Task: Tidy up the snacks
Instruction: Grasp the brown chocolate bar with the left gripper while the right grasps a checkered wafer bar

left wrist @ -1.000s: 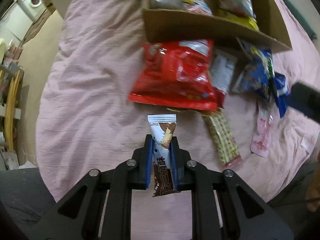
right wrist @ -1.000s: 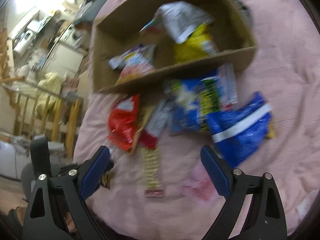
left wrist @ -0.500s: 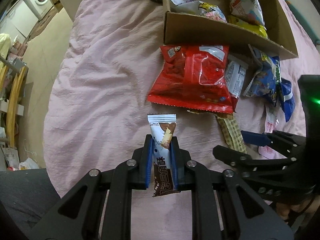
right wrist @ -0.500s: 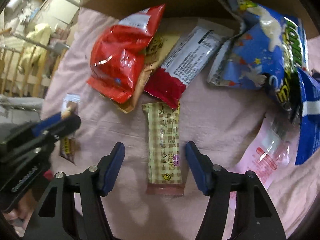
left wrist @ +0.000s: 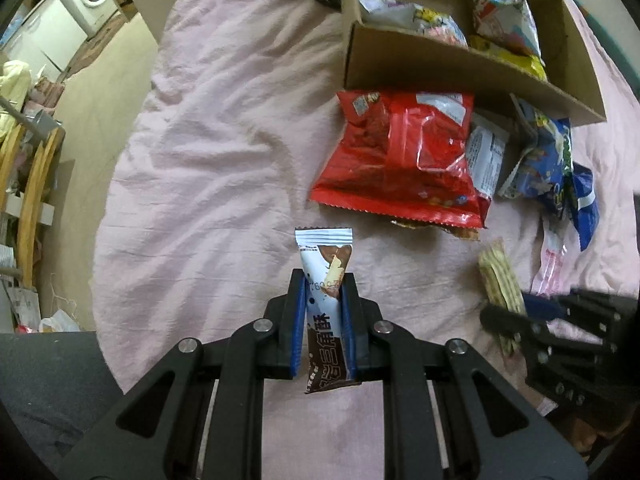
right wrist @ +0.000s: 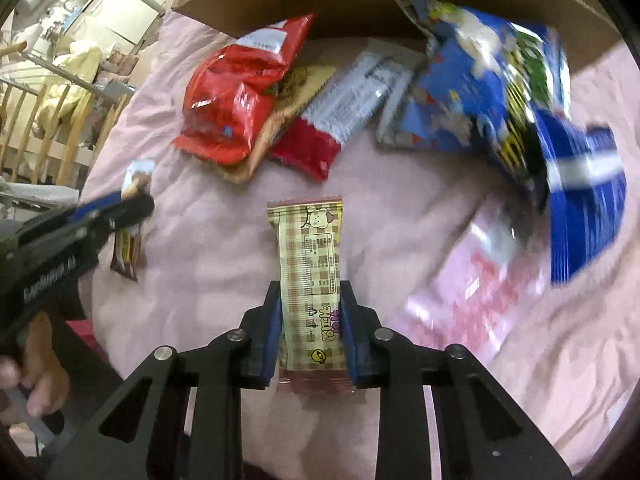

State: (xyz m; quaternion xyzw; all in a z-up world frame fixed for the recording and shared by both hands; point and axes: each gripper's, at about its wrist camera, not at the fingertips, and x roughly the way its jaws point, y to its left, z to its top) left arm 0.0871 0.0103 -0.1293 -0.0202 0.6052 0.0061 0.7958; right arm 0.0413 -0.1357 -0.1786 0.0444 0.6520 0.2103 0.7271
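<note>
Now both grippers have a snack between their pads. The left gripper [left wrist: 323, 322] is nearly closed on a chocolate wafer bar [left wrist: 325, 280] in a white, blue and brown wrapper; the bar's long axis runs straight forward along the fingers, and its far end sticks out past the tips. The right gripper [right wrist: 310, 332] has its blue pads pressed on both long edges of a beige checked snack bar [right wrist: 310, 264]. This bar also points straight ahead from the tool, and its near end with the dark red seal lies back between the fingers. From this view I cannot tell if the bar is lifted from the pink bedsheet [left wrist: 208, 184] or only pinched on it.

The relation that matters next is the place of the cardboard box [left wrist: 452, 76]. It lies ahead of both tools, past the loose pile: a red snack bag [right wrist: 240, 92], a grey-and-red packet [right wrist: 340, 120] and a blue snack bag [right wrist: 480, 92] sit between the gripper tips and the near wall of the box. In the right wrist view this wall fills the top of the picture, so the right hand seems nearer to the box than the left. I judge that each bar must travel forward and rise over the wall, above the pile, end first along its own long axis. Some snacks lie already in the box.
</note>
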